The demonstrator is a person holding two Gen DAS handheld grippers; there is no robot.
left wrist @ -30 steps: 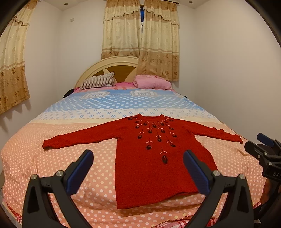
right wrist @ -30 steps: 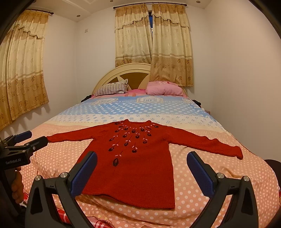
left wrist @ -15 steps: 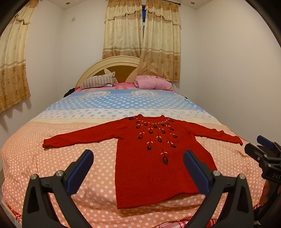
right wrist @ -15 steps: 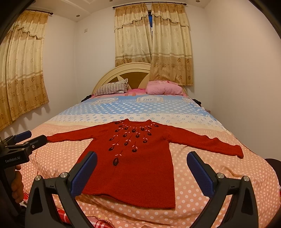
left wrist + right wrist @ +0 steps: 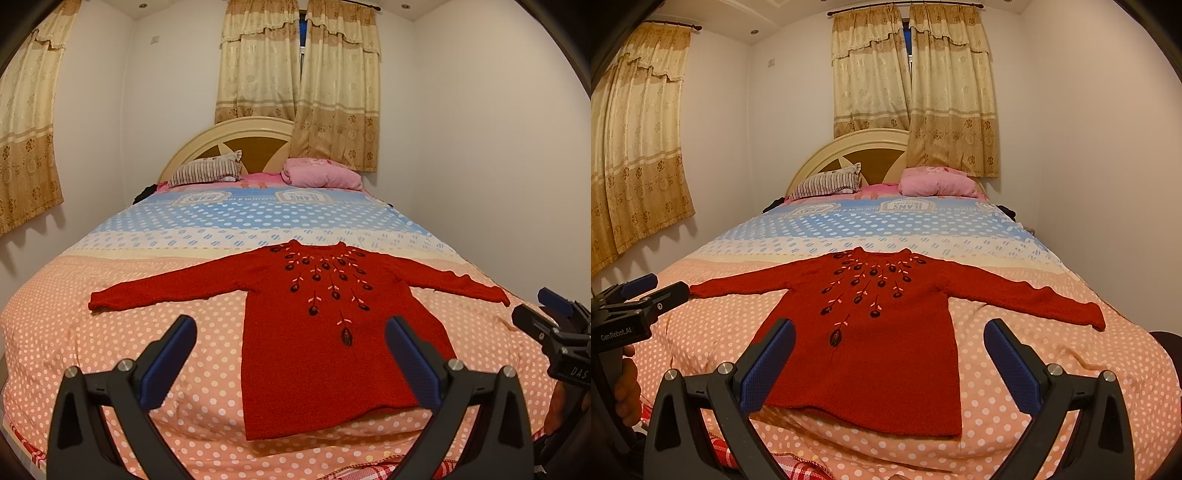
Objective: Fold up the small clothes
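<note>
Red knit, front and centre: the sweater [image 5: 332,354] lies flat and face up on the bed [image 5: 110,332], sleeves spread toward 9 and 3 o'clock, hem nearest the cameras, collar pointing to 12. Dark embroidered flowers fan down from the neckline. Underneath is a polka-dot sheet, peach at the near end and blue farther up, where two label-shaped prints carry lettering that looks like "JEANS", upside down from here. At 12 o'clock sit a striped pillow [image 5: 207,171] and a pink pillow [image 5: 321,177] against the headboard.

Left gripper [image 5: 291,347] hovers over the hem, jaws wide, nothing between the blue pads. Right gripper [image 5: 890,350] hangs the same way, jaws wide apart and empty. In the right view the left tool's body at 9 o'clock reads "GenRobot.AI"; in the left view the right tool at 3 o'clock shows "DAS".
</note>
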